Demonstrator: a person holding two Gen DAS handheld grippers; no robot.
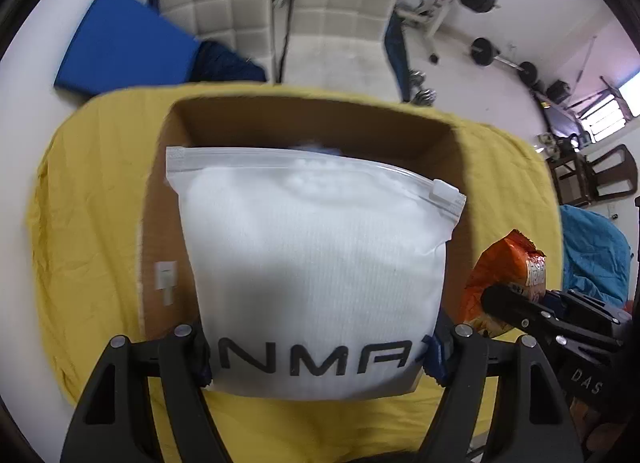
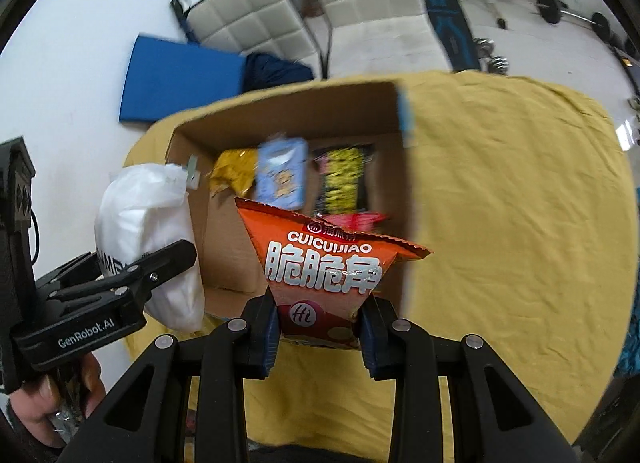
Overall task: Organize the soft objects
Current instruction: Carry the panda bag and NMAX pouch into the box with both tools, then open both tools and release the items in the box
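Both grippers loaded, both held over the cardboard box [image 2: 304, 119].

Left gripper [image 1: 318, 355]: jaws clamped on the bottom edge of the white zip bag [image 1: 316, 255], bag upright, zipper end up, covering most of the box opening in the left wrist view; in the right wrist view the bag [image 2: 148, 219] sits at the box's left wall. Right gripper [image 2: 320, 327]: jaws clamped on the lower end of the orange snack bag [image 2: 324, 259], held above the box's near edge, slightly right of centre. Inside the box: a yellow packet [image 2: 234, 173], a light blue packet [image 2: 282, 173], a black-and-yellow packet [image 2: 344, 179], all blurred. Box sits on a yellow cloth [image 2: 512, 199]. Behind the box: two white chairs [image 2: 360, 11], a blue mat [image 2: 180, 75].
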